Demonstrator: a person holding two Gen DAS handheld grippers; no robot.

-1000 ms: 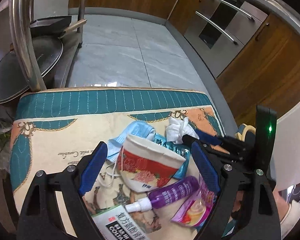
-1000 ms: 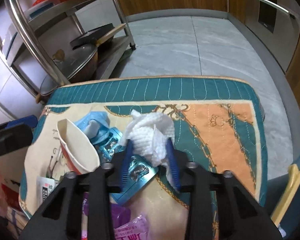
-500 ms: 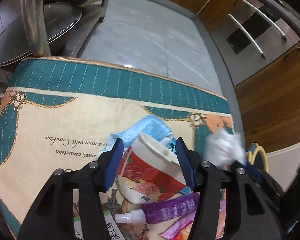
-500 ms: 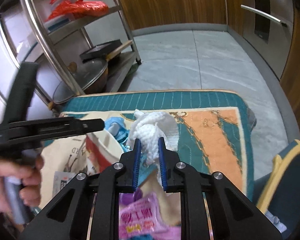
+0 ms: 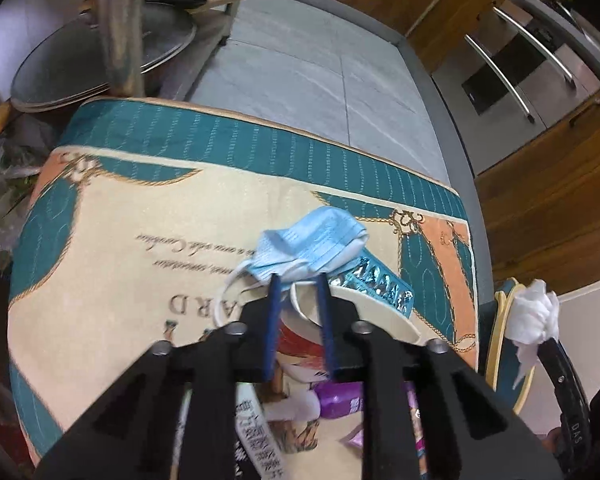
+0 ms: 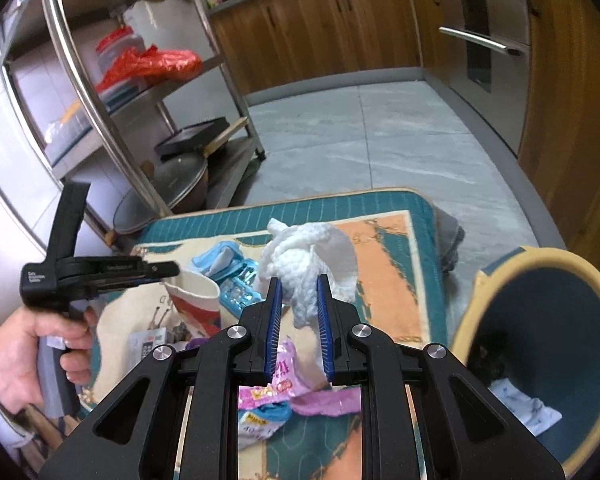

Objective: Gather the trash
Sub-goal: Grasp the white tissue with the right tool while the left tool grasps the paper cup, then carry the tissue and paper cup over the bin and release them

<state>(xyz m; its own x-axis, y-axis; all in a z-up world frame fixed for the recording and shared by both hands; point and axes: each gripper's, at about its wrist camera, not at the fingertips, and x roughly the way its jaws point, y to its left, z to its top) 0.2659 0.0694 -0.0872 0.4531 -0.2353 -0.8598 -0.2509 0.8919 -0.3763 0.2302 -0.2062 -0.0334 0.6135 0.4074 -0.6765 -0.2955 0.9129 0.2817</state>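
1. Since a second ago the right gripper (image 6: 298, 300) has lifted the crumpled white paper tissue (image 6: 306, 262) off the patterned teal-and-cream quilted mat (image 5: 148, 184) and carried it toward the dark blue bin with a yellow rim (image 6: 540, 344); the left gripper (image 5: 299, 292) has narrowed from wide open onto the rim of the red-and-white paper noodle cup (image 5: 352, 316).

2. Right gripper: fingers nearly together, pinching the tissue's lower part; most of the wad bulges loose above the tips. It hangs over the mat's bin-side edge, not yet over the bin mouth.

3. Left gripper: fingers close together with a narrow gap, one either side of the cup's rim wall. Whether the pads actually press the wall cannot be told.

4. Beside the cup, farther from the bin's near side: light blue surgical face mask (image 5: 312, 240) draped on a shiny blue foil wrapper (image 5: 376, 280), both touching the cup. Nearer the camera: purple plastic bottle (image 5: 340, 400) and pink snack wrapper (image 6: 276, 384).

5. Risks, as judgement:
- Tissue held by a small fold; a quick swing could slip it out short of the bin.
- Thin cup wall could crumple or twist out of a rim pinch.
- White mask loop lies by the left fingertips; lifting may snag it and drag the mask along.
- Bin tilts toward the mat; a bump from the right gripper could tip it.
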